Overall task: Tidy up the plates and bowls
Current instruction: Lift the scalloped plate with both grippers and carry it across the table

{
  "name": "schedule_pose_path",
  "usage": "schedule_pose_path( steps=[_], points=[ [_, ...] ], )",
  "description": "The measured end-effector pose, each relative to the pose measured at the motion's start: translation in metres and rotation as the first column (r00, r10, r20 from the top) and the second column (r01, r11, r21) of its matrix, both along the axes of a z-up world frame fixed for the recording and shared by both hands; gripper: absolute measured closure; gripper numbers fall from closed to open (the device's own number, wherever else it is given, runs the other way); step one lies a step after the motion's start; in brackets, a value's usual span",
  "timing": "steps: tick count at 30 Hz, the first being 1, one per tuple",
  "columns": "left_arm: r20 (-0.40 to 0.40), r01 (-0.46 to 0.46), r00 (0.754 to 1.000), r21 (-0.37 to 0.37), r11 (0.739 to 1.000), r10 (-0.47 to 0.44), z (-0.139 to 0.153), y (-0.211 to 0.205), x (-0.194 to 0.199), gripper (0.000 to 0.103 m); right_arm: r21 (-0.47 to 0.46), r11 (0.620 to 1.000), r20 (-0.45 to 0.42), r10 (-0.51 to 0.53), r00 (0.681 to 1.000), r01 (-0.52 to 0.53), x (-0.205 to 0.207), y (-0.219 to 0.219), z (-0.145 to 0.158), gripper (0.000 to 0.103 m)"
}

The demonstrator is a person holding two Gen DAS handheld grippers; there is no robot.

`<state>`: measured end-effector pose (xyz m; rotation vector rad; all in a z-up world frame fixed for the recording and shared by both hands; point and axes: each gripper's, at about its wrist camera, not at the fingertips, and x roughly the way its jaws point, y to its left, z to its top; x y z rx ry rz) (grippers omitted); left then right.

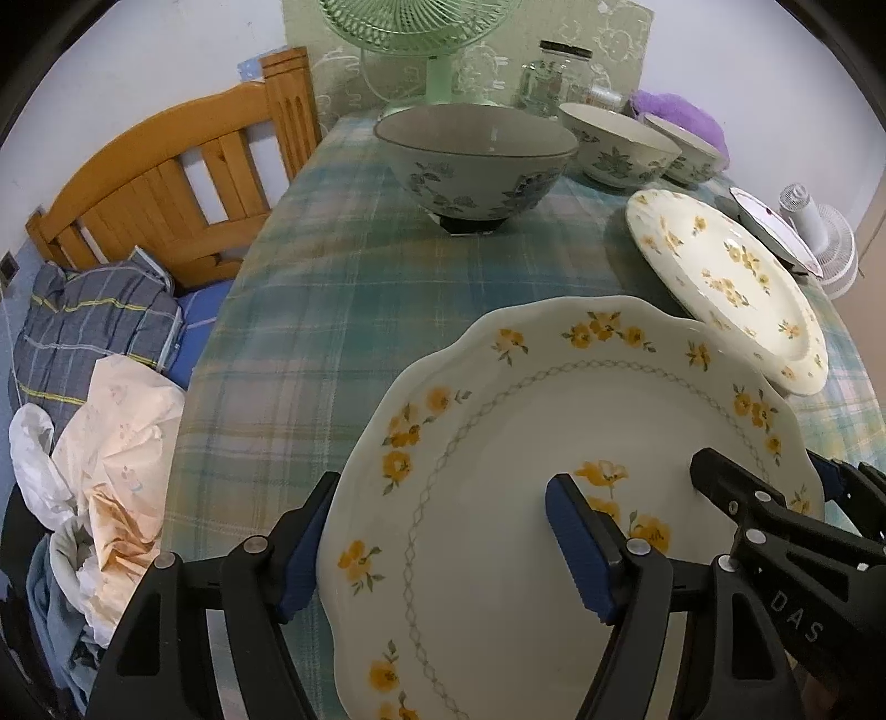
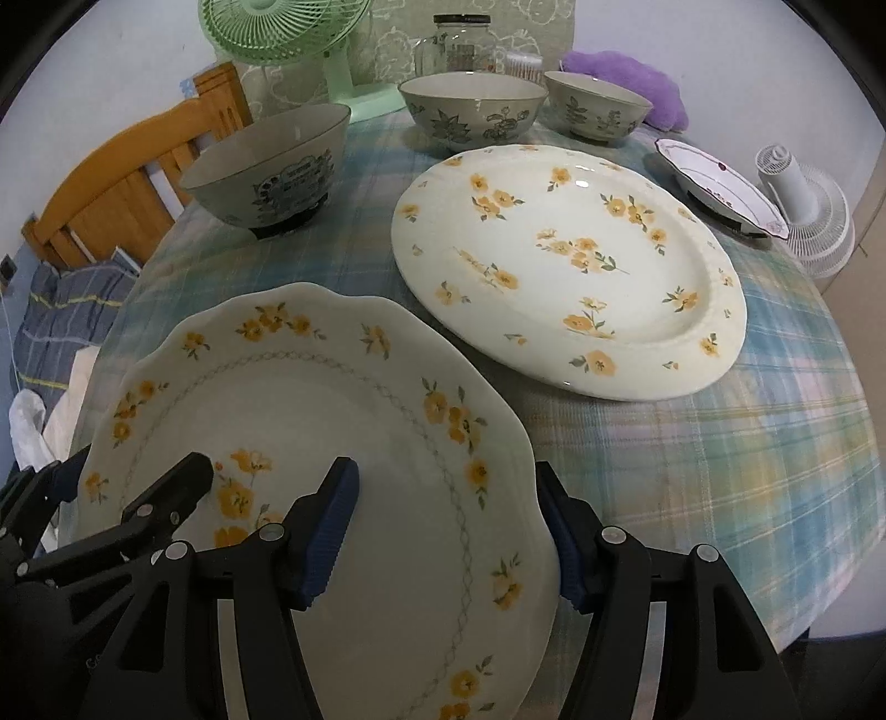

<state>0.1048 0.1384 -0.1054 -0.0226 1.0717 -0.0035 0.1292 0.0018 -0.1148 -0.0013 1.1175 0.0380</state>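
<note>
A scalloped white plate with yellow flowers (image 1: 498, 498) (image 2: 310, 399) lies nearest me on the plaid tablecloth. My left gripper (image 1: 443, 498) (image 2: 133, 471) straddles its left rim, one blue pad at the edge and the other on the plate's face. My right gripper (image 2: 446, 476) (image 1: 769, 476) grips the right rim the same way. Beside it lies an oval flowered platter (image 2: 570, 266) (image 1: 731, 277). A large grey floral bowl (image 1: 476, 160) (image 2: 266, 177) stands farther back, with two smaller bowls (image 2: 470, 111) (image 2: 598, 105) behind. A small pink-edged plate (image 2: 720, 183) sits at the right.
At the table's back stand a green fan (image 2: 288, 33), a glass jar (image 2: 459, 44) and a purple fluffy thing (image 2: 631, 72). A white fan (image 2: 808, 210) is off the right edge. Left of the table are a wooden bed frame (image 1: 166, 177) and bedding (image 1: 94, 321).
</note>
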Motion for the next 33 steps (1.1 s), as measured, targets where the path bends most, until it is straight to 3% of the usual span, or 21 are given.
schedule_pose_path(
  steps=[6, 13, 33],
  points=[
    [0.006, 0.014, 1.000, -0.013, 1.000, -0.014, 0.017, -0.009, -0.001, 0.029, -0.001, 1.000, -0.020, -0.023, 1.000, 0.023, 0.000, -0.011, 0.011, 0.037],
    [0.038, 0.042, 0.998, -0.013, 0.999, -0.042, 0.032, -0.027, 0.005, 0.029, -0.013, 0.999, 0.041, -0.034, 0.999, 0.034, -0.004, -0.026, 0.035, 0.037],
    [0.083, 0.074, 0.994, 0.007, 0.997, -0.074, 0.054, -0.140, 0.024, 0.029, 0.004, 0.998, 0.088, -0.067, 0.994, 0.067, 0.011, -0.140, 0.059, 0.037]
  ],
)
